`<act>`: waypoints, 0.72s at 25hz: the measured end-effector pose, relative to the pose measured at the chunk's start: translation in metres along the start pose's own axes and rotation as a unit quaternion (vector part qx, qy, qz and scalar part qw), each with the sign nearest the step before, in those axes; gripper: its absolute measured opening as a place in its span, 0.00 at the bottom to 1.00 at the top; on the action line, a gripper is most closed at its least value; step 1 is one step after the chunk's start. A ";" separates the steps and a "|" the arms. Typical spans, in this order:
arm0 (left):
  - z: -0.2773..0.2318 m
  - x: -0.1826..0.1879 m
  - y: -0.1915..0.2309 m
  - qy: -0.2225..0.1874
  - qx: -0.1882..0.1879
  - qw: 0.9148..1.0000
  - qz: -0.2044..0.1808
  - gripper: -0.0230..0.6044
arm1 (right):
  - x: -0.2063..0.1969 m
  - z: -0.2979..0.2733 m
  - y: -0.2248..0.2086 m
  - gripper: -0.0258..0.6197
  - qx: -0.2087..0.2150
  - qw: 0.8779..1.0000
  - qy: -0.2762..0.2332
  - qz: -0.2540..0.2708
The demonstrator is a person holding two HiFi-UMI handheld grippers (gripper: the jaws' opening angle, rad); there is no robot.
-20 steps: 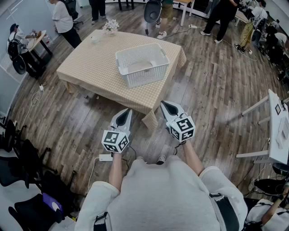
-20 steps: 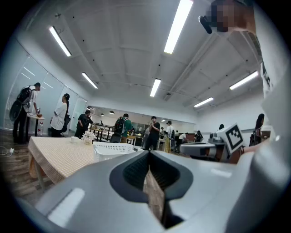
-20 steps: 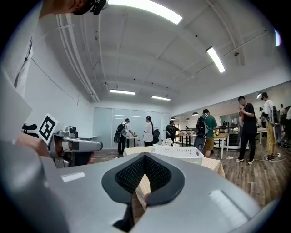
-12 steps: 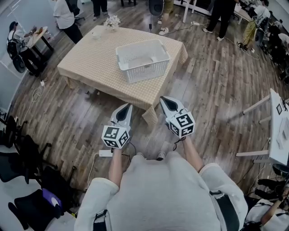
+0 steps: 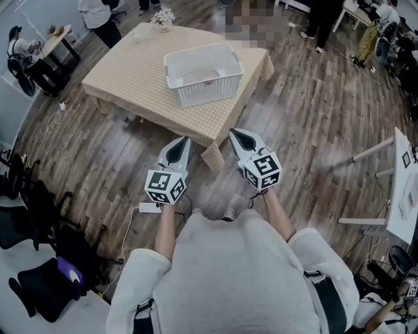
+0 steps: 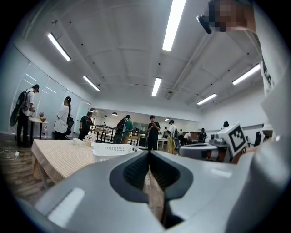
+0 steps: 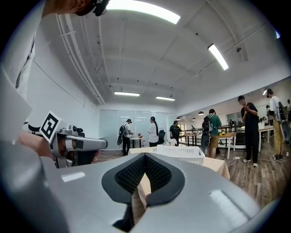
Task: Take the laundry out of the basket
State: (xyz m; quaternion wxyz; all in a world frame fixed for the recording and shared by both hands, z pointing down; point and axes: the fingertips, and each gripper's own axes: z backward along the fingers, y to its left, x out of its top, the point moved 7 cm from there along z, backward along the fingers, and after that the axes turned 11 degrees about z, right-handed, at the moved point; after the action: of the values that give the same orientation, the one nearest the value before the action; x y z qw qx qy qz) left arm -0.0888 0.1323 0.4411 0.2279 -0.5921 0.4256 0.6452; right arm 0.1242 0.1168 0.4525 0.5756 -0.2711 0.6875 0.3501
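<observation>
Basket point(image 5: 201, 73) sits on table point(image 5: 130, 72) (untouched).

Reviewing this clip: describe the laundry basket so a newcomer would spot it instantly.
In the head view, find the low table covered with a beige checked cloth on the wooden floor. The laundry basket sits on its right half: white, rectangular, lattice-sided, and far larger than the small flower bouquet at the far corner.
</observation>
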 end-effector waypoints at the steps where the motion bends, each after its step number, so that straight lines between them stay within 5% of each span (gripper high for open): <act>1: -0.003 -0.001 -0.004 -0.001 0.001 1.000 0.000 0.05 | -0.001 0.001 -0.003 0.04 0.003 1.000 -0.002 -0.001; 18: -0.025 -0.022 -0.024 -0.003 0.026 1.000 0.012 0.05 | -0.025 0.014 -0.036 0.04 0.017 1.000 -0.013 -0.009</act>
State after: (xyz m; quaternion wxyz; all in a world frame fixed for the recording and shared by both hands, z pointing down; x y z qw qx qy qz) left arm -0.0510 0.1291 0.4566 0.2364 -0.5785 0.4485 0.6389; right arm 0.1647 0.1052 0.4696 0.5919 -0.2630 0.6834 0.3368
